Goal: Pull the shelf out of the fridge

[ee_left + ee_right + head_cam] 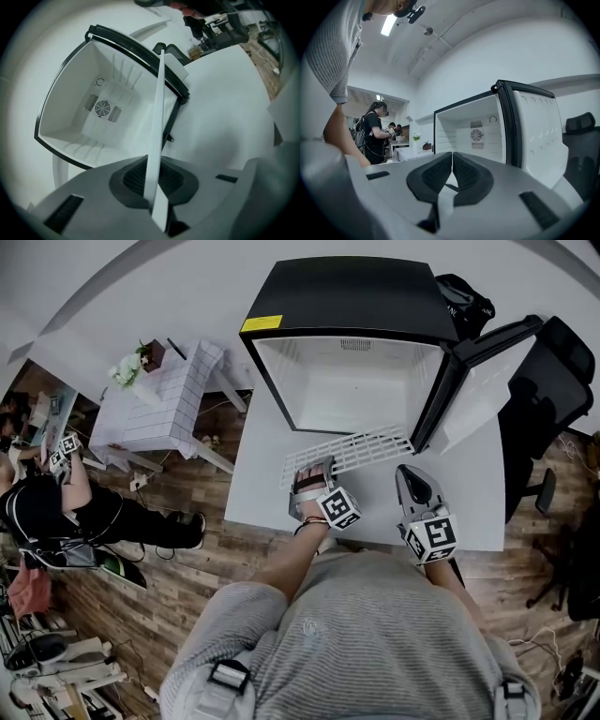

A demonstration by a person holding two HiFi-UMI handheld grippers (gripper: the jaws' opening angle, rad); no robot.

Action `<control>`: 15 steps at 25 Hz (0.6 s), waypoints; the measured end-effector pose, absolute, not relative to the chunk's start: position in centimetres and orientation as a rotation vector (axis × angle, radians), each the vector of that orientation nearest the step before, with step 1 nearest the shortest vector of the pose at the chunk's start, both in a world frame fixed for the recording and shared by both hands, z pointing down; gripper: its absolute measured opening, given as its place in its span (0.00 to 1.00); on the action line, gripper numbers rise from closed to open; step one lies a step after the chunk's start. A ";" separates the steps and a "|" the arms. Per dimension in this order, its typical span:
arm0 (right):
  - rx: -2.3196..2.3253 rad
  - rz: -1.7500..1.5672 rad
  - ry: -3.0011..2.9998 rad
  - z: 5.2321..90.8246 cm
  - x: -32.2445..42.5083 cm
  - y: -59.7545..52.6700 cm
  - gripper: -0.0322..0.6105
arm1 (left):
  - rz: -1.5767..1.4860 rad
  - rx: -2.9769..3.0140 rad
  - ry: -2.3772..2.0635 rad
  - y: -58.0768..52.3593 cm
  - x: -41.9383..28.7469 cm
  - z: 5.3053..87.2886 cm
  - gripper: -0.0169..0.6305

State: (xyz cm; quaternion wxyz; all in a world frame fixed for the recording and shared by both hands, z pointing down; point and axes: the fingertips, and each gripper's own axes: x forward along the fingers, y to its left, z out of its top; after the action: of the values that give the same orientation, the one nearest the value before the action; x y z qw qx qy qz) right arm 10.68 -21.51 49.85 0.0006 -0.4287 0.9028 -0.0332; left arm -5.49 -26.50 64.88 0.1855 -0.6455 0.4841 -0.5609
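Shelf pinched in L tool, clear only in its view; R tool closed.

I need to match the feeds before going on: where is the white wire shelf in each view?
Head view: shelf centre, just in front of the open fridge, left gripper shut on its left end.
Left gripper view: an edge-on white strip rising from the jaws, centre.
Right gripper view: not in it.
Shared landmark: the fridge's rear fan grille.
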 end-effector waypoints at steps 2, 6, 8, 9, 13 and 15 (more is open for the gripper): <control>-1.347 -0.111 2.821 49.7 11.0 -21.5 0.07 | -1.603 -1.828 1.340 -25.0 -5.9 65.4 0.08; -1.333 -0.114 2.804 48.9 10.9 -21.8 0.07 | -1.628 -1.871 1.347 -24.3 -6.7 64.3 0.08; -1.324 -0.109 2.794 48.5 10.8 -21.9 0.07 | -1.627 -1.894 1.372 -24.7 -7.1 63.1 0.08; -1.321 -0.108 2.789 48.3 10.9 -21.9 0.07 | -1.620 -1.911 1.394 -24.9 -7.3 62.5 0.08; -1.327 -0.109 2.772 47.7 11.4 -22.0 0.07 | -1.500 -2.112 1.549 -25.3 -7.2 60.6 0.08; -1.339 -0.101 2.758 47.1 11.9 -22.1 0.07 | -1.388 -2.250 1.633 -25.2 -6.8 60.1 0.08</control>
State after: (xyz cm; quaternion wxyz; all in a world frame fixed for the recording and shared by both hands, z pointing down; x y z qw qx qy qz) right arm 11.86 -22.09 47.14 0.0370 -0.4362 0.8985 -0.0328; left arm -6.80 -25.24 60.08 0.0171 -0.7238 0.5256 -0.4467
